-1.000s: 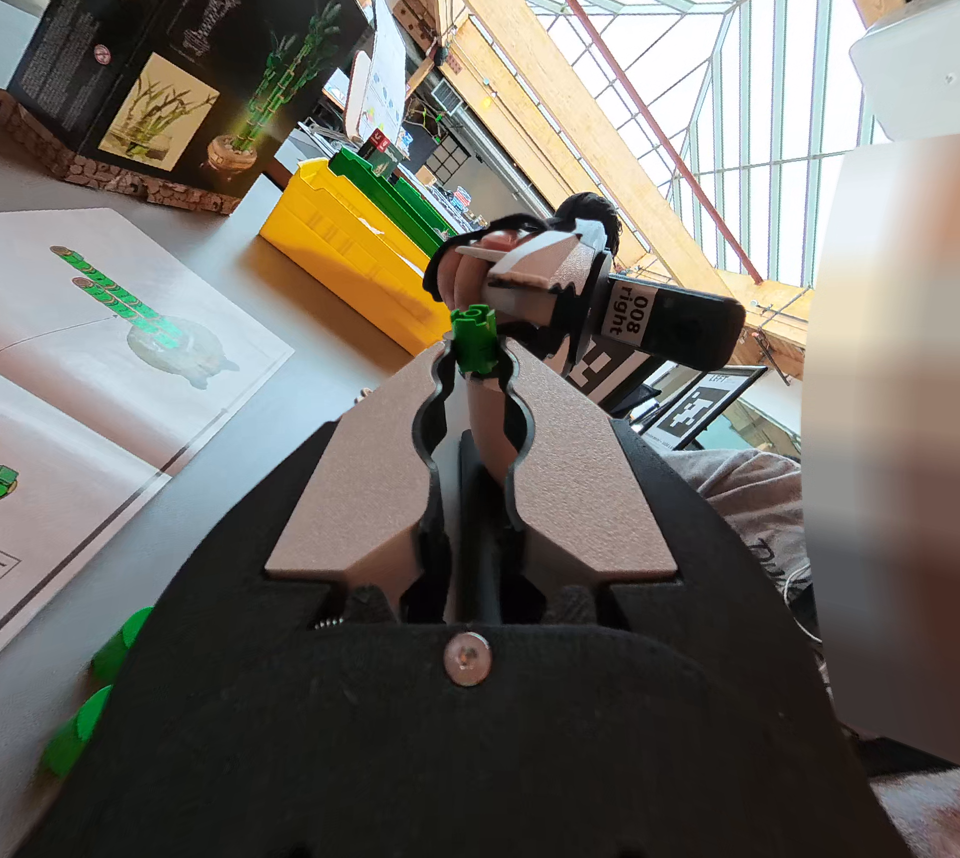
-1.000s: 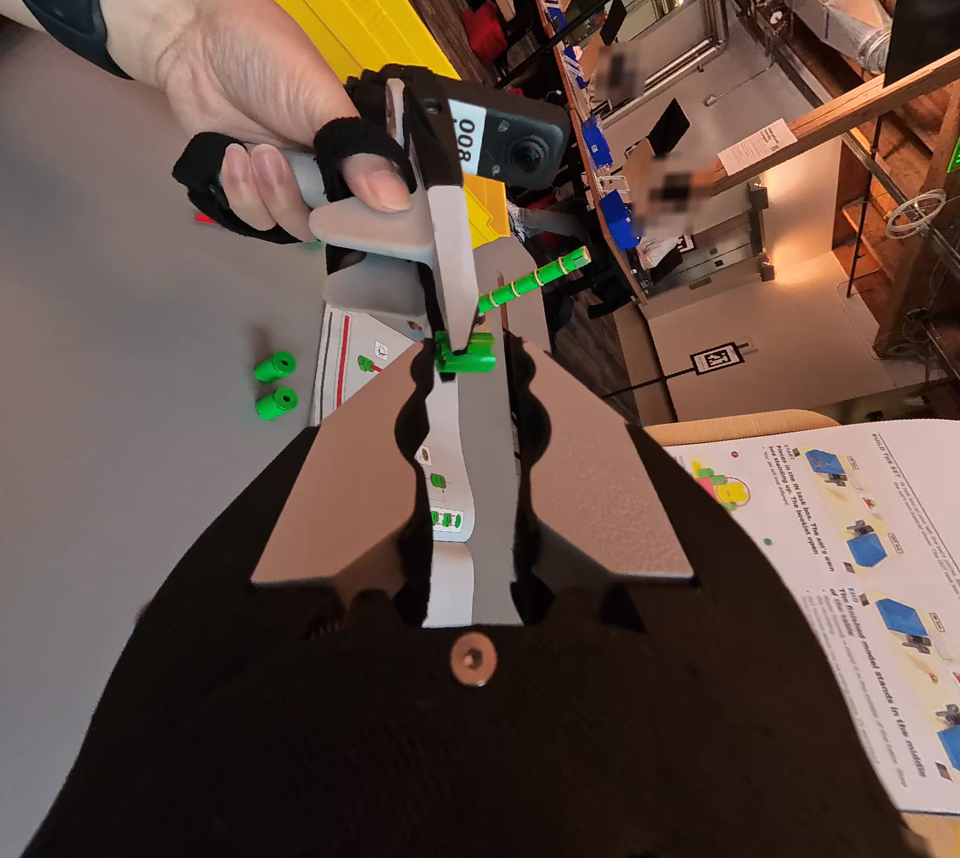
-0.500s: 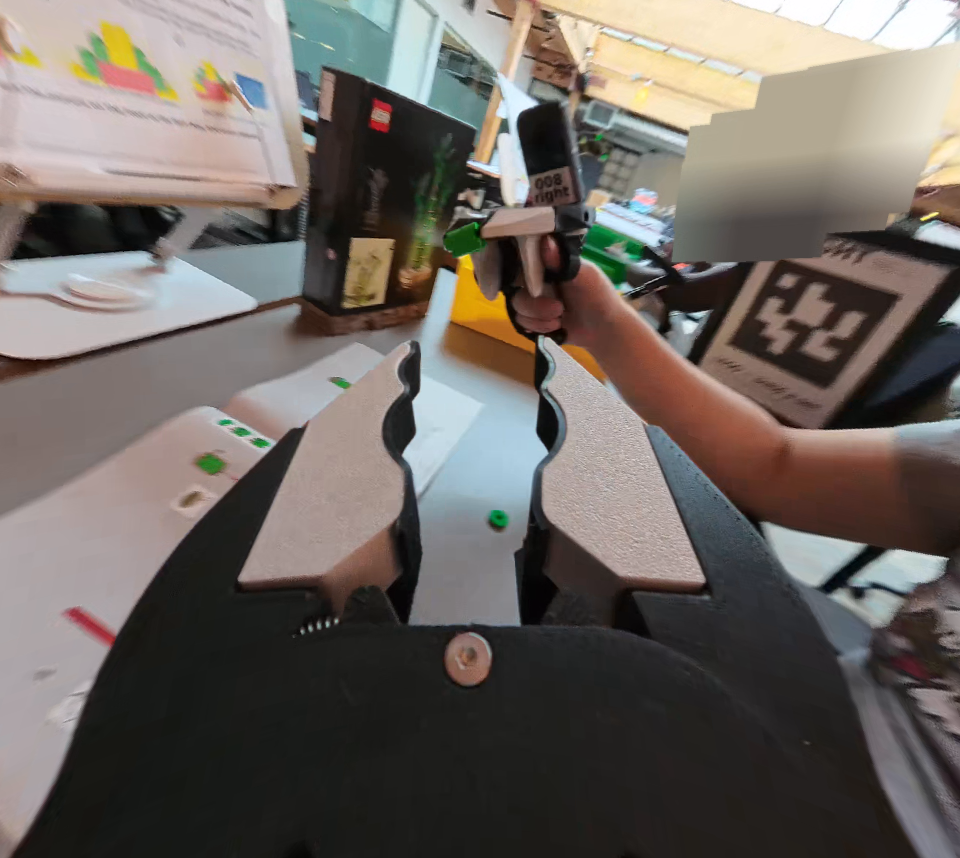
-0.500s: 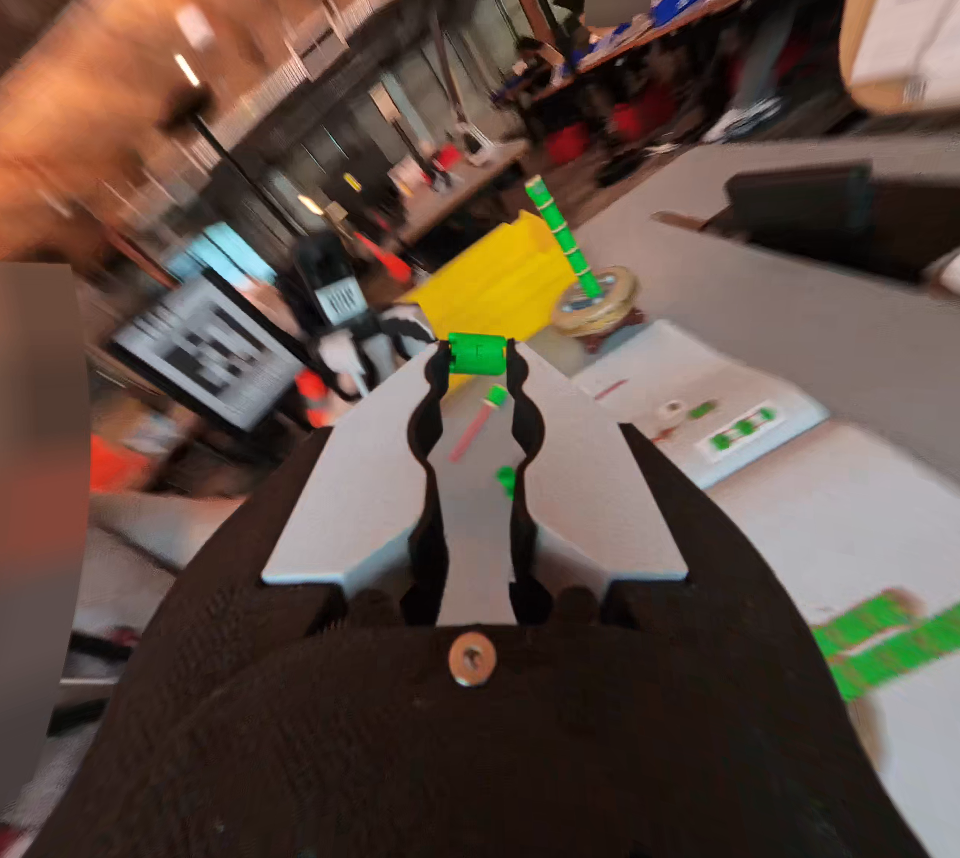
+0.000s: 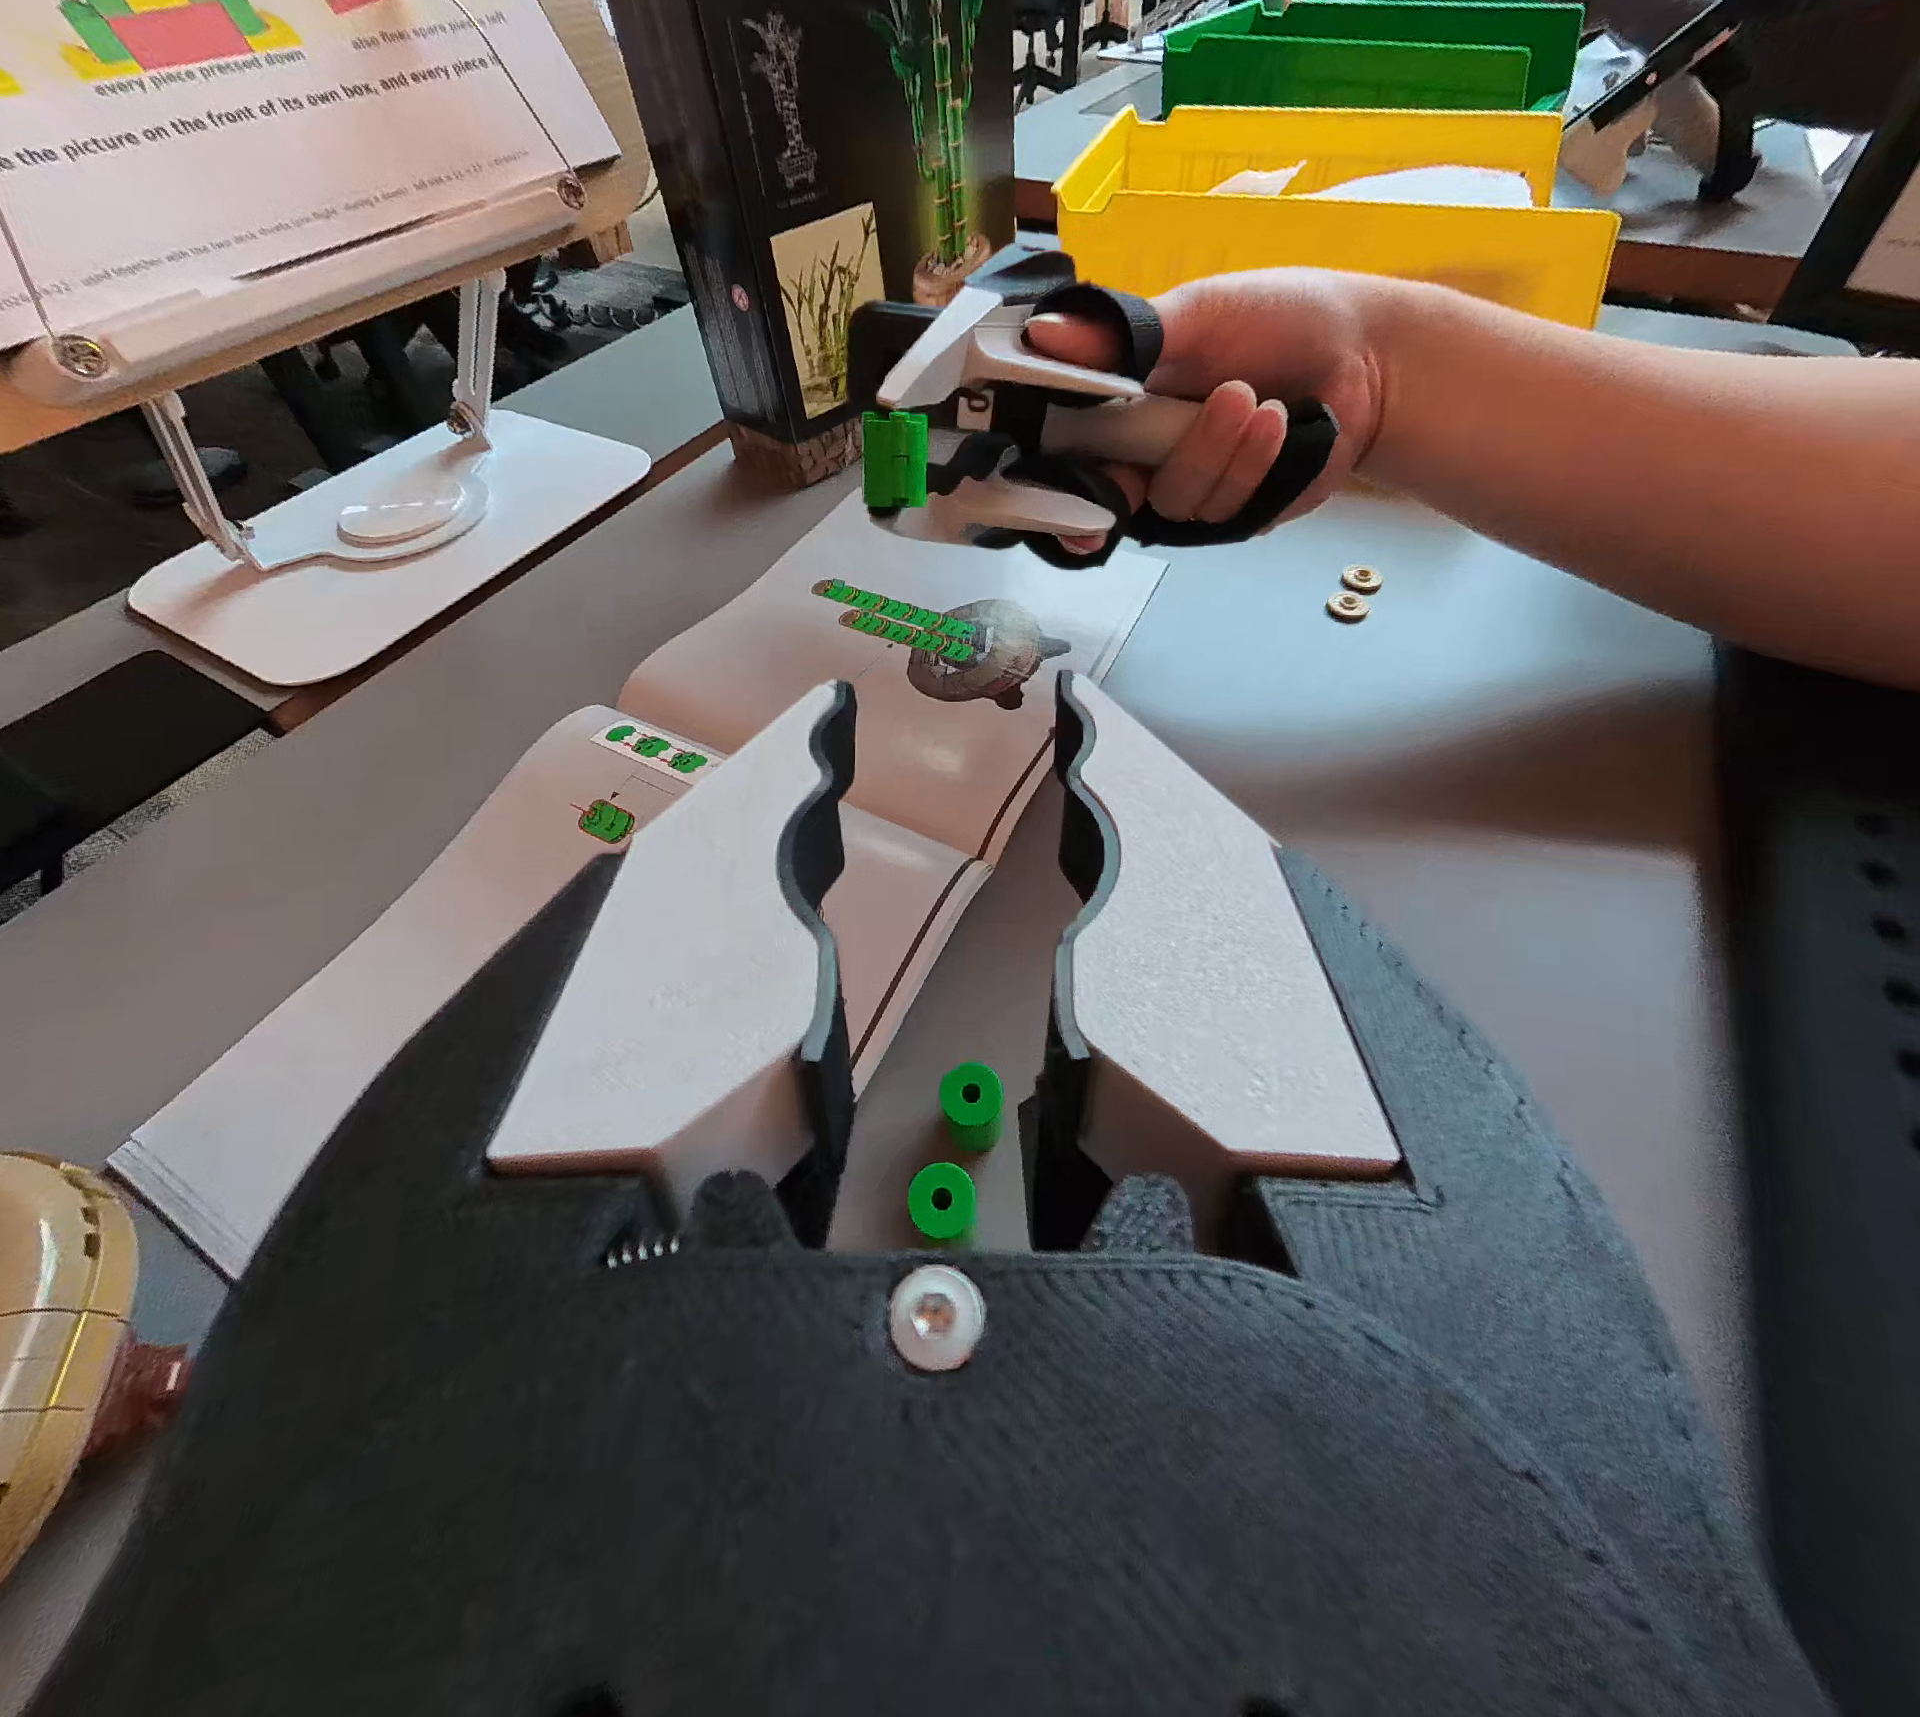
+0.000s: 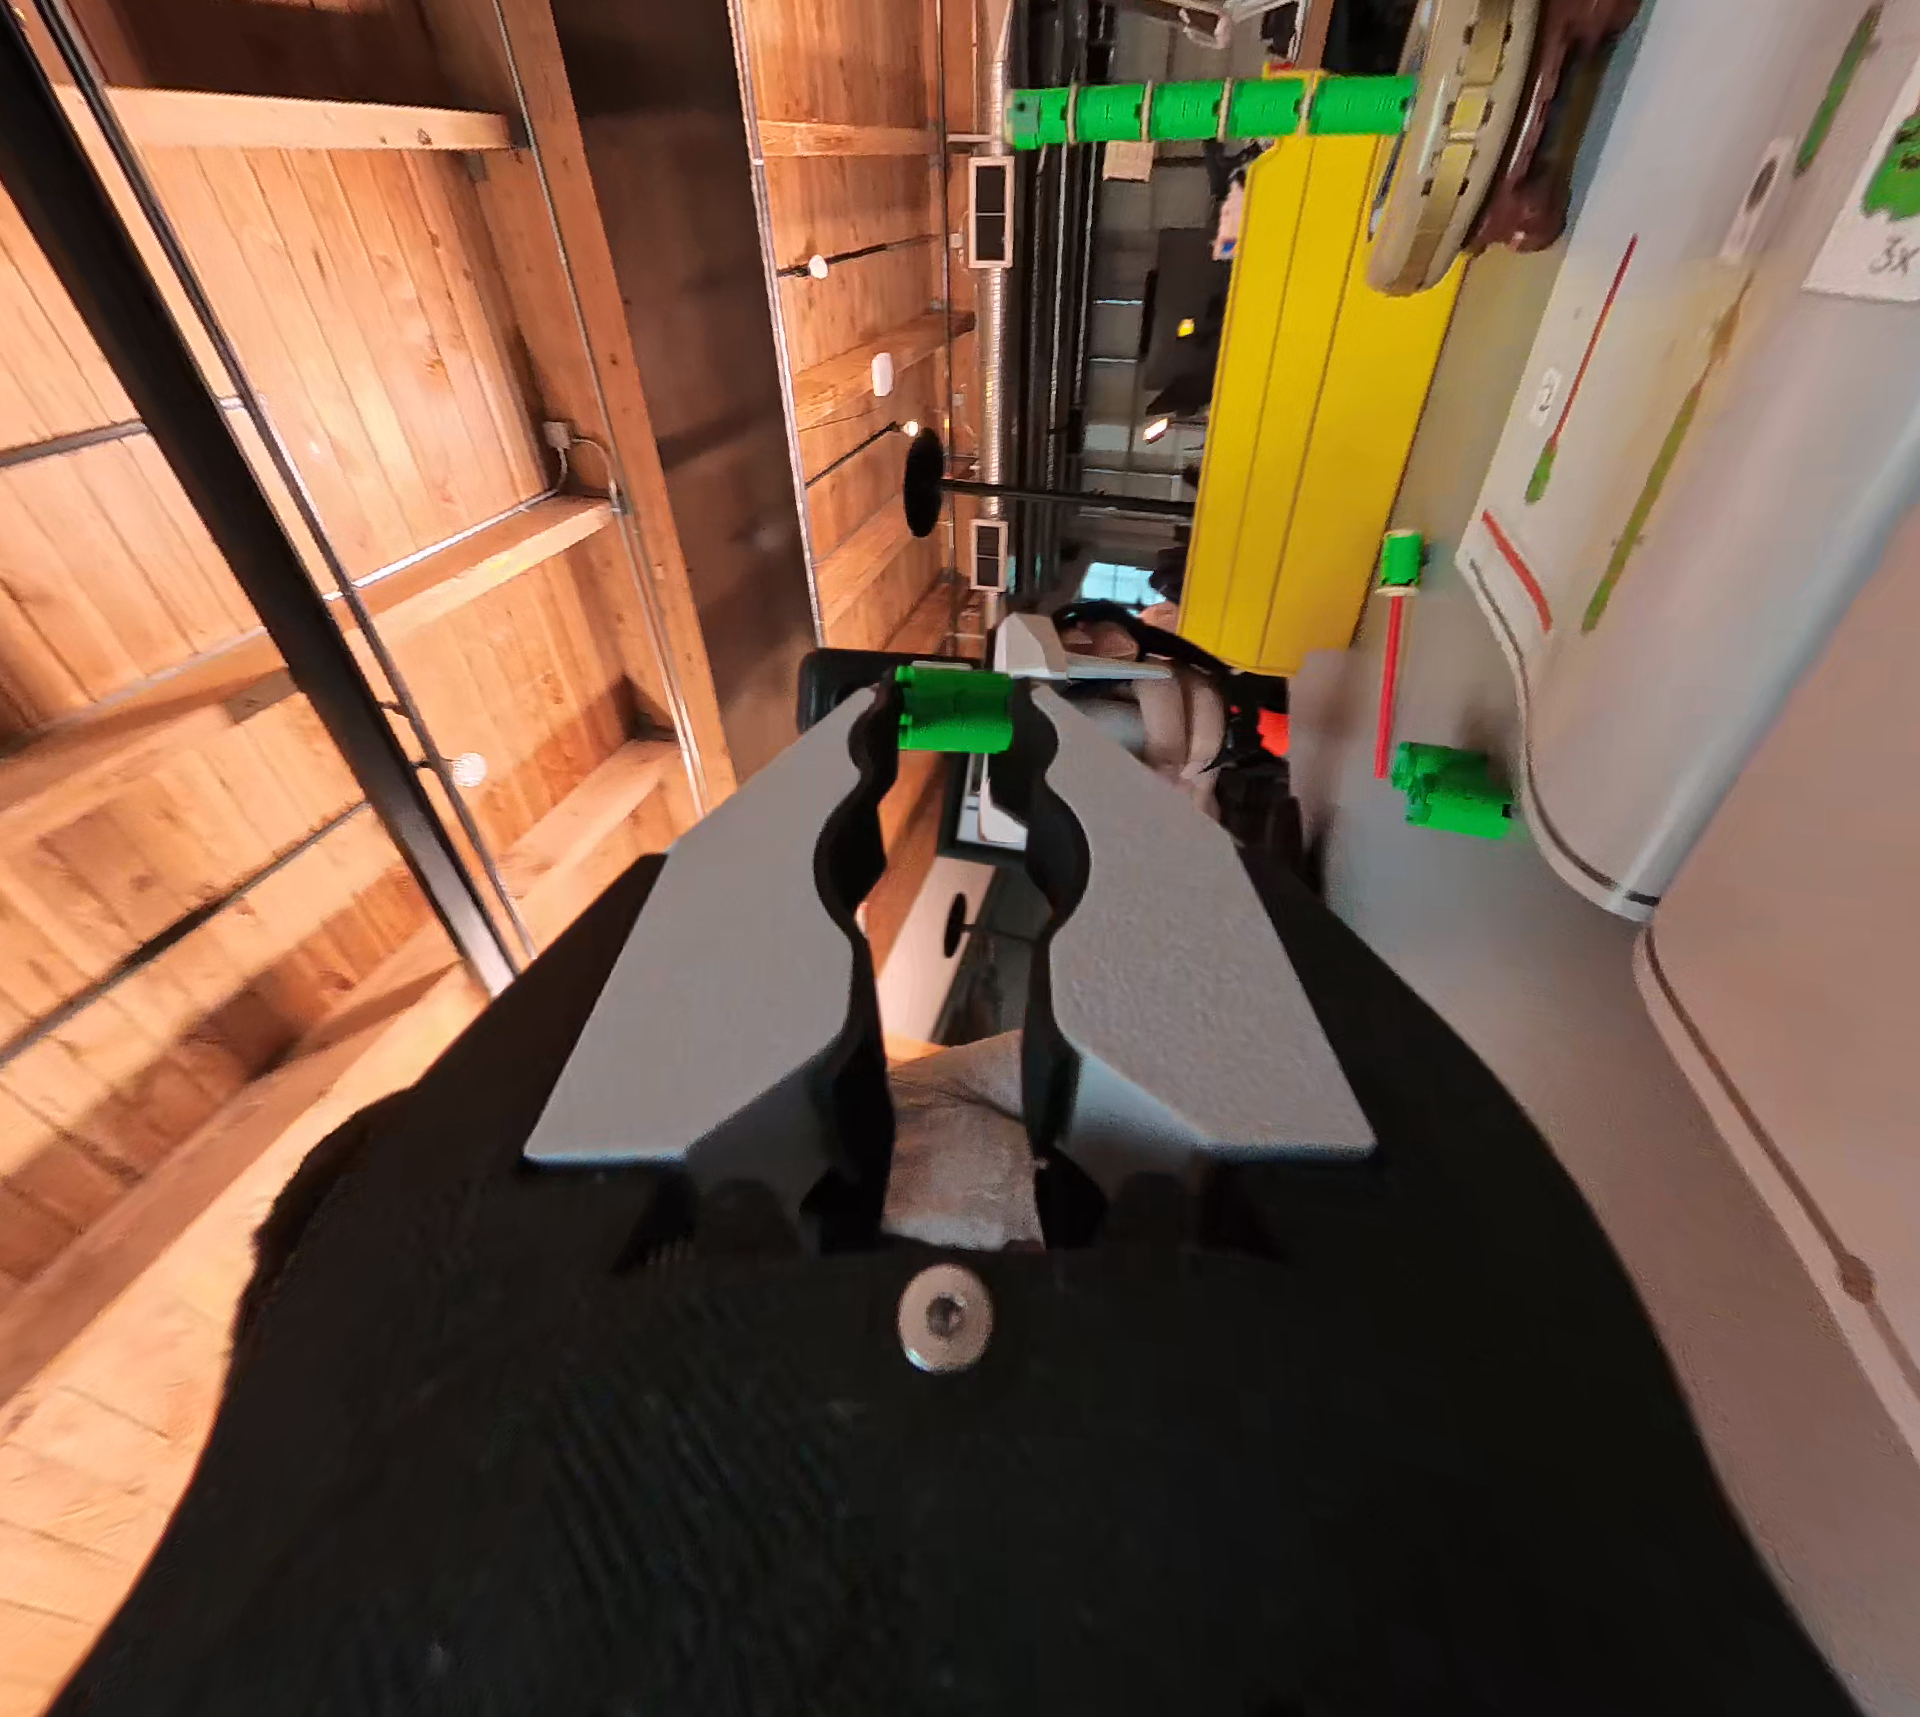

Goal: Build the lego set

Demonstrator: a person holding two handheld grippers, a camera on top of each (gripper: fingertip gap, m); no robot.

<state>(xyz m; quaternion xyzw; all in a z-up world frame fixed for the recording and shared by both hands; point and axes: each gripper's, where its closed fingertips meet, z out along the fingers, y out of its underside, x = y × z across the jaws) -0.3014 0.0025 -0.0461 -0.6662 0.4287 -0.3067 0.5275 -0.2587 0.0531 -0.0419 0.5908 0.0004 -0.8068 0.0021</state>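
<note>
Since a second ago both grippers parted, left gripper (image 5: 951, 820) fingers now wide apart and empty over two green cylindrical bricks (image 5: 956, 1148) on grey surface (image 5: 1403, 784), right gripper (image 6: 954, 722) at 12 o'clock pinching small green ribbed brick (image 6: 951, 709).

Grey table (image 5: 1403, 836) has an open booklet (image 5: 914, 846) in the middle. Two green pegs (image 5: 956, 1148) at 6 o'clock, yellow bin (image 5: 1330, 233) at 1, box (image 5: 831, 109) at 12.

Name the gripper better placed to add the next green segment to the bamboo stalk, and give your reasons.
Right. The right gripper already pinches a green segment at its tips, above the table, so it likely only needs carrying to the stalk. The left gripper is open and empty, above two loose green cylinders.
</note>
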